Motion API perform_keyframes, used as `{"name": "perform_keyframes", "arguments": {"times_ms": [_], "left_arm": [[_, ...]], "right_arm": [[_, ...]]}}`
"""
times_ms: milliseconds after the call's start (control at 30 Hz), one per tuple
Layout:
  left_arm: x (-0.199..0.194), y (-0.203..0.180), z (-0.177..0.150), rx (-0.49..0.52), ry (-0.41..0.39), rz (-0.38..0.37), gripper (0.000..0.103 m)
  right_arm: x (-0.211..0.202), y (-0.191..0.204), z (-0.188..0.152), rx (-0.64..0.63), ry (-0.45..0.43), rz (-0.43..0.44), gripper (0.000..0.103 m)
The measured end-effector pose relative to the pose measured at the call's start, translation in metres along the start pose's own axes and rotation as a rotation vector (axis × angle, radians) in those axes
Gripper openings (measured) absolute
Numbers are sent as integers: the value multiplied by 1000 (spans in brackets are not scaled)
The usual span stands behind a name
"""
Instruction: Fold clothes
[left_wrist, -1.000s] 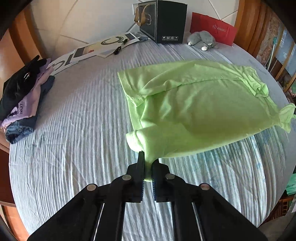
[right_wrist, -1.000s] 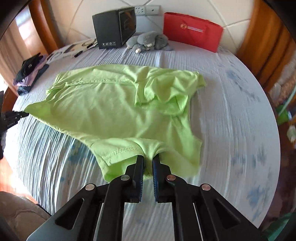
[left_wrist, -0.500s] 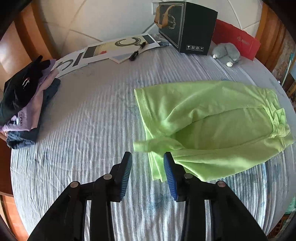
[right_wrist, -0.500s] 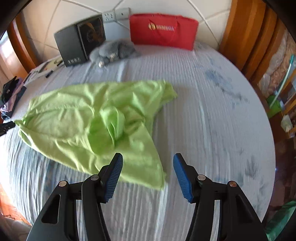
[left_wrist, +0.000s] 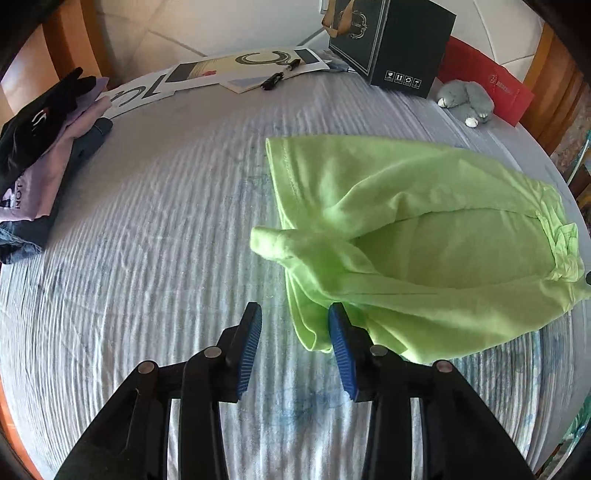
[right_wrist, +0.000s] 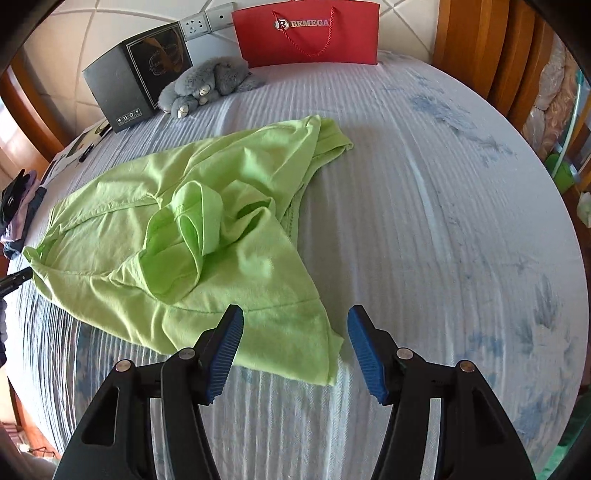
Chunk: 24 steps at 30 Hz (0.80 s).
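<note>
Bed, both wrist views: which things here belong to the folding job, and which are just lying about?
For the job:
green shirt, rumpled and loose on the bed
clothes pile at the bed's edge

Just lying about:
black box
red bag
grey plush toy
papers
pen

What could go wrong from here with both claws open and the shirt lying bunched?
1. The green shirt lies rumpled, a sleeve rolled on top; folding now would likely trap creases.
2. The left claw sits beside layered hem edges; closing may catch only one layer.
3. The right claw hovers over the shirt's near corner; a shallow pinch could slip.
</note>
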<state>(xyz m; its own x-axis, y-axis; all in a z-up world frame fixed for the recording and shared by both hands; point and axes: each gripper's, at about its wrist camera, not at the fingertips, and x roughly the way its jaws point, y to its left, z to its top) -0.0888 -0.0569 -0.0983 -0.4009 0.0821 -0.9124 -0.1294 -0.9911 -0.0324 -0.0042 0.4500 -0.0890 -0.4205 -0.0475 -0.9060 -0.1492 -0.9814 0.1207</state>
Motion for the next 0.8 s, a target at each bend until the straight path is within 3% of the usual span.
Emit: {"name": "perform_keyframes", "arguments": {"times_ms": [100,233,267,300,367,467,600,633,700,800], "left_arm": [[-1,-9,1,3,-4,-36,38],[-1,-16,-3,4,-1,-69,38],[1,-18,-4,14,10,-55,34],[4,-21,-5,23,22,-40,5],[3,-24,-5,37,35,0,5],[-7,-17,-8,73,58,67,5],[-3,8,-16,83,129,172,3],[-2,12,-18,81,139,183,3],[-13,15,-18,60,100,139,3],[-27,3,-10,74,38,81,6]], "right_arm": [[7,3,2,4,2,19,65],[18,10,3,2,11,44,63],[23,13,2,-7,31,40,55],[27,17,1,-24,55,14,24],[25,21,1,-41,61,-23,10],[6,10,-8,6,85,-32,6],[8,-11,-34,19,211,-96,6],[6,-15,-36,29,200,-109,6],[-1,-19,-36,36,173,-151,12],[-8,3,-20,-29,98,-109,17]]}}
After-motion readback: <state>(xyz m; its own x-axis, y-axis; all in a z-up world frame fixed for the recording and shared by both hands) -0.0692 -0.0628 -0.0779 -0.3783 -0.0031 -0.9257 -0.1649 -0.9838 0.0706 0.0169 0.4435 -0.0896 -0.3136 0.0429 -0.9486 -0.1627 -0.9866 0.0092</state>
